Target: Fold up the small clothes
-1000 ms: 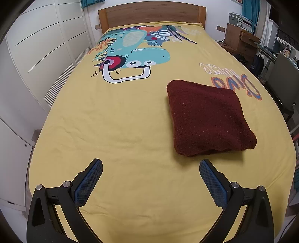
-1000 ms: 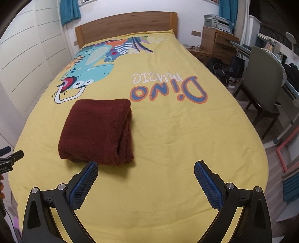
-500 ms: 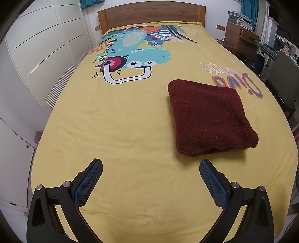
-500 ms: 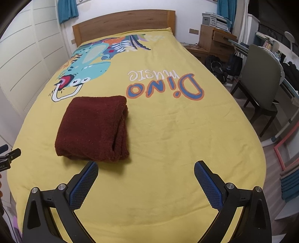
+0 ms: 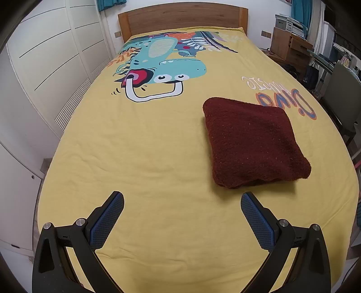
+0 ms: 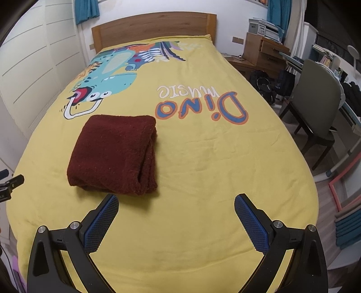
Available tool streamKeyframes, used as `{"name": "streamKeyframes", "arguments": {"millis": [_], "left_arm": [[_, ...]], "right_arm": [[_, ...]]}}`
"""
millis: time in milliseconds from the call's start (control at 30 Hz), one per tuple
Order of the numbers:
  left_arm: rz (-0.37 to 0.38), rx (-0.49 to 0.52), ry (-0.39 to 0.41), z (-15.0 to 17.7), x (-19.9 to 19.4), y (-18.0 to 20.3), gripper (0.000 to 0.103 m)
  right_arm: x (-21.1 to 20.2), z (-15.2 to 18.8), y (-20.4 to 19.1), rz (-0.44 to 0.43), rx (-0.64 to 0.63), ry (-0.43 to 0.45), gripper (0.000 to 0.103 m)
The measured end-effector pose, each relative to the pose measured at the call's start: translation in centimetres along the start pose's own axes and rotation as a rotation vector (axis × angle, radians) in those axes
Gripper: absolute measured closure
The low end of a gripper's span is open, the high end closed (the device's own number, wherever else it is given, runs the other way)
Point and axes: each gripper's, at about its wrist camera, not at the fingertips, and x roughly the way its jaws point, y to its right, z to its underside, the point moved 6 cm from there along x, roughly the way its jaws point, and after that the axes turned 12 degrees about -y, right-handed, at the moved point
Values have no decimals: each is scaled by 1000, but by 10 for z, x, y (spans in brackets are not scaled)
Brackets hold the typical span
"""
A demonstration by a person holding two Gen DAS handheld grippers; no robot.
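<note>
A dark red fuzzy garment (image 5: 252, 142) lies folded into a thick square on the yellow bed cover (image 5: 146, 146). It also shows in the right wrist view (image 6: 115, 155), with its layered open edges on the right side. My left gripper (image 5: 182, 207) is open and empty, held above the cover in front and to the left of the garment. My right gripper (image 6: 176, 208) is open and empty, in front and to the right of the garment. Neither touches it. Part of the left gripper (image 6: 9, 187) shows at the right wrist view's left edge.
The bed has a wooden headboard (image 5: 182, 19) and a dinosaur print (image 5: 158, 72). White wardrobe doors (image 5: 45, 67) run along the left. A wooden desk (image 6: 264, 54), a grey chair (image 6: 315, 108) and bags stand on the right.
Both grippers have drawn back slightly from the bed, so the folded garment sits a little farther away in both views. The garment has not moved. Both grippers stay open.
</note>
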Motion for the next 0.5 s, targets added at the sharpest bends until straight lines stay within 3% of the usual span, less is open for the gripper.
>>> {"name": "streamKeyframes", "arguments": {"millis": [500], "left_arm": [[-1, -2, -3, 1, 0, -2, 1]], "right_arm": [[2, -1, -3, 7, -10, -11, 1]]}}
